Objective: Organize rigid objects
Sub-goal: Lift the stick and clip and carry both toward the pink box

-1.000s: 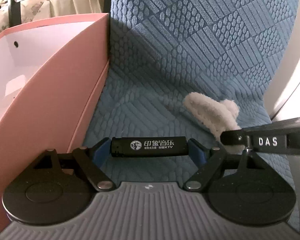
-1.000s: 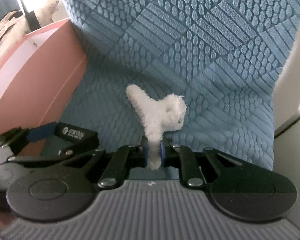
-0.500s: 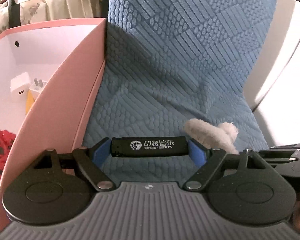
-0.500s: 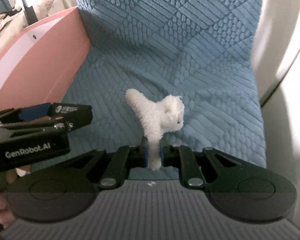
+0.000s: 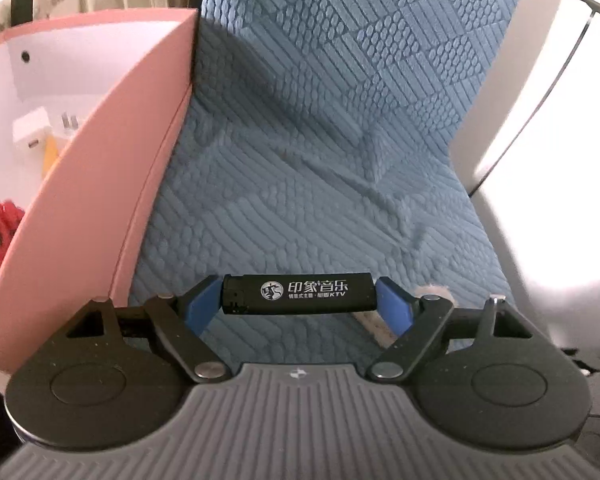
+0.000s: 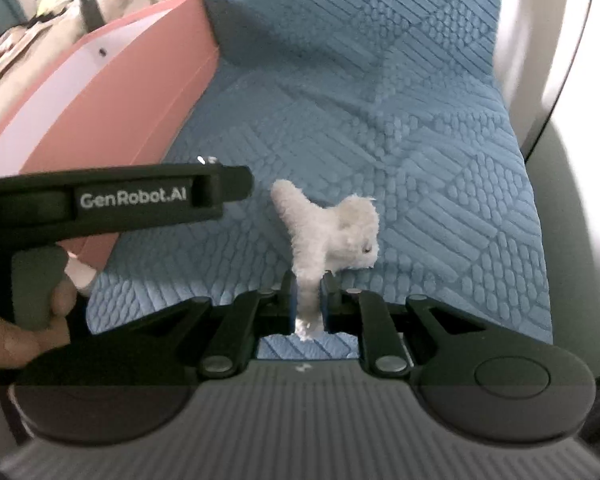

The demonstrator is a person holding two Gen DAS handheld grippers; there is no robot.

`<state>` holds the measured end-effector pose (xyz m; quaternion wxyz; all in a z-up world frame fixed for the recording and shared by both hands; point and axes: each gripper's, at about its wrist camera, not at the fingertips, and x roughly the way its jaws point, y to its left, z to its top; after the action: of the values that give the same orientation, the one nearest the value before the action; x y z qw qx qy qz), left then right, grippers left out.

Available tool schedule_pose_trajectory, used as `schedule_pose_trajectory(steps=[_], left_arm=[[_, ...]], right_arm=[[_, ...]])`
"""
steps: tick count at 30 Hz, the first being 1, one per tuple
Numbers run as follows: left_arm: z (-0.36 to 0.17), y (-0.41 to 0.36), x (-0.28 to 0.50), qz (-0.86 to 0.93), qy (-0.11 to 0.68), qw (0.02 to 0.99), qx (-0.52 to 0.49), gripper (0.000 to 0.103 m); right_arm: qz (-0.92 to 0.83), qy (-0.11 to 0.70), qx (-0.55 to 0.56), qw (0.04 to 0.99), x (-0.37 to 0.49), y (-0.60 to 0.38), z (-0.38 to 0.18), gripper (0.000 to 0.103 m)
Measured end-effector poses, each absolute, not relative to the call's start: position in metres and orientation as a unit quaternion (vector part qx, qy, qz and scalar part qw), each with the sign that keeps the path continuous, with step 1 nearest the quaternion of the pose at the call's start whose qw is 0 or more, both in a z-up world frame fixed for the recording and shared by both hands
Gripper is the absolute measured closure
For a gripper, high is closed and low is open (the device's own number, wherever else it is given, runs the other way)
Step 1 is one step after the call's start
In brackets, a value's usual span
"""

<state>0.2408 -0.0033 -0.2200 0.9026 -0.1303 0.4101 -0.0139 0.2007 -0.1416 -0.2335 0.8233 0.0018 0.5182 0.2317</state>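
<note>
My left gripper is clamping the black lighter endwise above the blue cushion, right gripper pinching a white plush toy, pink box alongside

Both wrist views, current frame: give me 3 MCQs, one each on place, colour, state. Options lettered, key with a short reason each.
1. Where is the white charger?
A. inside the pink box
B. on the blue cushion
C. between gripper fingers

2. What colour is the lighter held in the left gripper?
A. red
B. black
C. white

3. What is the right gripper doing?
A. open, holding nothing
B. shut on the lighter
C. shut on the white plush toy

Key: A, it lies behind the box wall in the left wrist view; B, black body with white print; C, the jaws pinch the toy's leg.
</note>
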Motion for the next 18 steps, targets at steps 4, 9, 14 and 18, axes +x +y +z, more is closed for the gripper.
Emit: schedule_pose_trajectory(steps=[4,9,14,18], left_arm=[[-0.217,-0.003,0.236,-0.007,0.406,0.907,-0.114,0.017],[-0.213,0.004,0.234,-0.001,0.395,0.91,-0.127,0.017],[-0.211,0.003,0.236,-0.002,0.392,0.911,-0.126,0.017],[-0.212,0.003,0.237,0.0,0.393,0.911,-0.125,0.017]], right_arm=[[0.228,0.52,0.005,0.823,0.204,-0.144,-0.235,0.085],[0.213,0.528,-0.021,0.822,0.205,-0.14,-0.234,0.044],[0.198,0.512,-0.039,0.835,0.21,-0.14,-0.232,0.028],[0.202,0.502,-0.029,0.84,0.216,-0.143,-0.232,0.029]])
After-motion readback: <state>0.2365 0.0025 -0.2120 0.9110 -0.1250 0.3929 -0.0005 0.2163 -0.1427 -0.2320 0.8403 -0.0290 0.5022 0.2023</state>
